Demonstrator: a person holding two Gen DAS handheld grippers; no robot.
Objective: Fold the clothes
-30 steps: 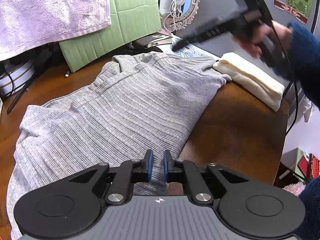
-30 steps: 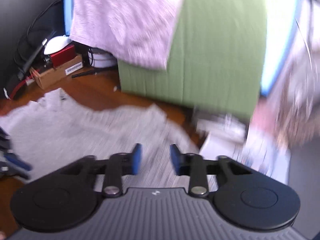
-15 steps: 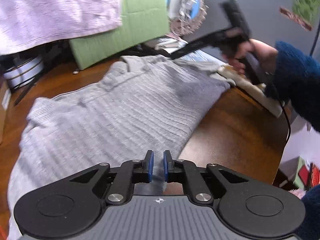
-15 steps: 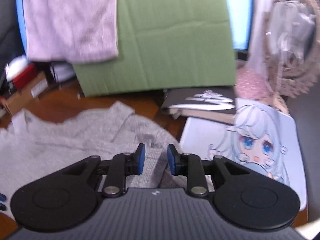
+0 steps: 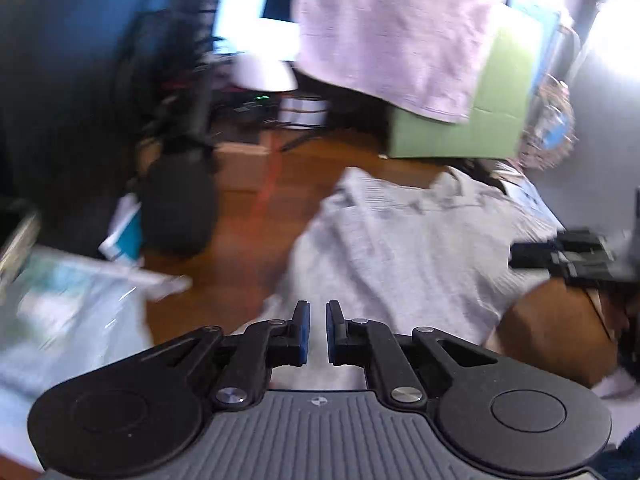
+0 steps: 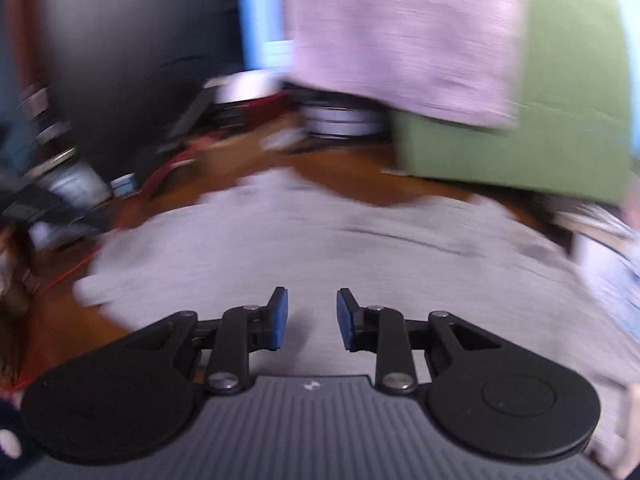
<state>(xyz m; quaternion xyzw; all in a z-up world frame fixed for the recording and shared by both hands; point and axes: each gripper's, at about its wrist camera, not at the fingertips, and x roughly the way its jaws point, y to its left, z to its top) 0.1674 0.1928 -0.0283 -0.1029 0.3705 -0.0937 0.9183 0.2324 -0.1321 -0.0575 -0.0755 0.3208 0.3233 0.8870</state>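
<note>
Both views swung leftward since a second ago; left gripper (image 5: 318, 330) nearly closed, empty, right gripper (image 6: 311, 318) just widened, empty, above grey sweater (image 6: 340, 252) spread on wooden table (image 5: 248, 216); folding apparently unfinished.

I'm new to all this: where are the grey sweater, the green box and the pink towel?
grey sweater (image 6: 360, 256): right wrist view, middle of its body.
green box (image 6: 560, 132): right wrist view, front face.
pink towel (image 5: 392, 32): left wrist view, hanging middle.
</note>
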